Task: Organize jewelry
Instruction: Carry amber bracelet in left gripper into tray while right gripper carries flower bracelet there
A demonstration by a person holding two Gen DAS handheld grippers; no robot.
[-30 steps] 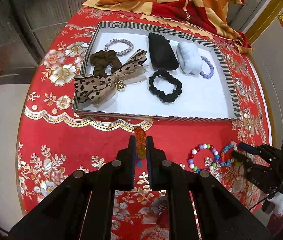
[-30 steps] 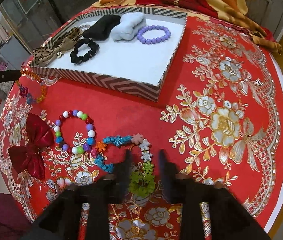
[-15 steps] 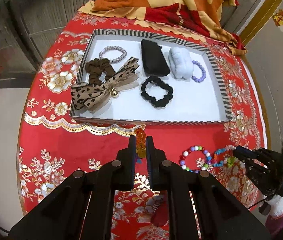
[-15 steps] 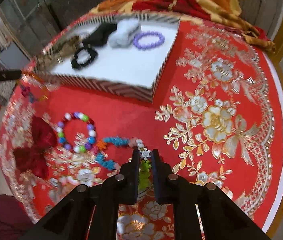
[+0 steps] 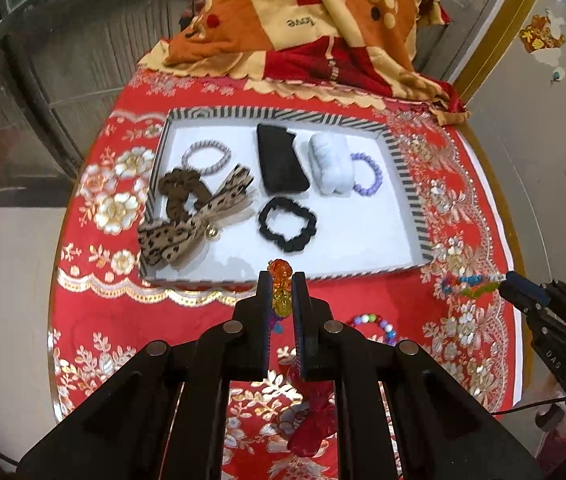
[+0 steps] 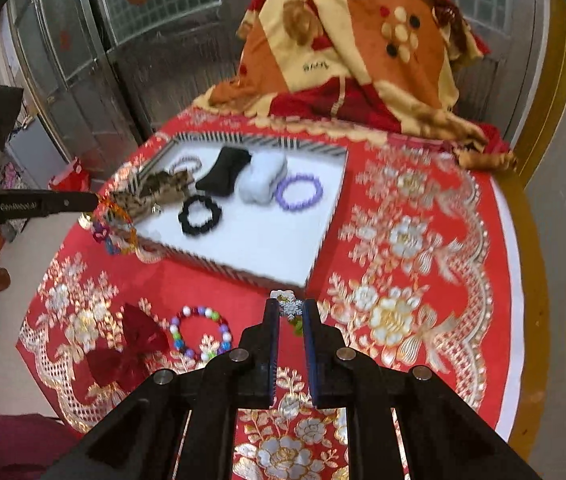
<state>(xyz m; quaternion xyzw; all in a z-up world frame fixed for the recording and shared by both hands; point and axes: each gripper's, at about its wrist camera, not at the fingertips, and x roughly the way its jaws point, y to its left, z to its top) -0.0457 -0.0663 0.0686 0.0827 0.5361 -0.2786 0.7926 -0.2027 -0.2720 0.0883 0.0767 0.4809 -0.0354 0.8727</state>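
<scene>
I have each claw clenched on a light, floppy bracelet: left claw (image 5: 282, 294) pinching the amber bracelet (image 5: 280, 280), right claw (image 6: 291, 316) the snowflake bracelet (image 6: 290, 306) (slippery beads), tray (image 6: 243, 276) at twelve o'clock.

Metal grille doors (image 6: 131, 40) behind – pale floor (image 5: 7, 280), yellow door frame (image 6: 551, 80)

Home: floral tablecloth (image 5: 95, 320), draped blanket (image 6: 355, 60)

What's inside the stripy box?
The box holds a black scrunchie, a brown scrunchie, a spotted bow, a purple bracelet, a pale bracelet, a black pad and a white pad. Anything under the bow or pads is hidden.
</scene>
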